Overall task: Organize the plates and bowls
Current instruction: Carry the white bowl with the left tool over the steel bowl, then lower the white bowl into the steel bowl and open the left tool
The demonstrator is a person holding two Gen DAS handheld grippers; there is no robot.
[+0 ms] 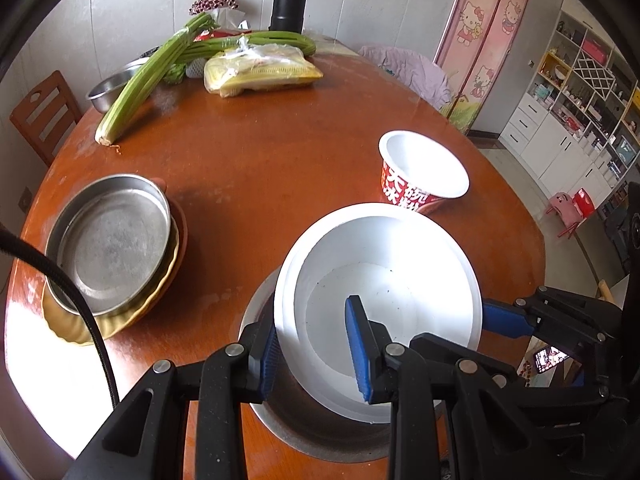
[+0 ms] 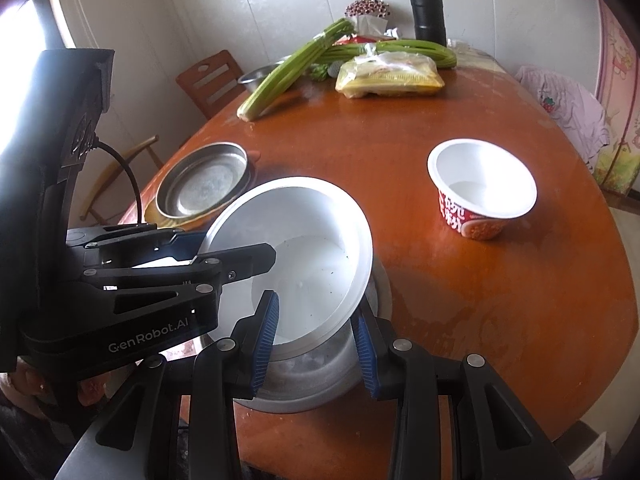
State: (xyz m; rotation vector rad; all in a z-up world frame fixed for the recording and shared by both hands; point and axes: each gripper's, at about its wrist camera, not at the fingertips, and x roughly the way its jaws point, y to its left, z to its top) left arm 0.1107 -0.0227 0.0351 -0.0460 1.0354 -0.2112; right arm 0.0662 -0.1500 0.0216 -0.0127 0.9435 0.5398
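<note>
Both grippers hold a white bowl (image 1: 384, 280), tilted, over a steel bowl (image 1: 316, 436) on the table's near edge. My left gripper (image 1: 314, 360) is shut on the white bowl's near wall, one pad inside and one outside. My right gripper (image 2: 316, 350) is shut on the white bowl (image 2: 304, 248) at its near rim, just above the steel bowl (image 2: 320, 384). To the left lies a steel dish (image 1: 112, 240) on a yellow fluted plate and an orange plate. A red-and-white noodle cup (image 1: 424, 172) stands upright to the right, also in the right wrist view (image 2: 480, 188).
At the far end of the round wooden table (image 1: 280, 152) lie celery stalks (image 1: 148, 80), a packet of noodles (image 1: 260, 72), a small steel bowl (image 1: 112, 88) and a black flask (image 1: 288, 0). Wooden chairs (image 1: 44, 112) stand at the left; shelves fill the right wall.
</note>
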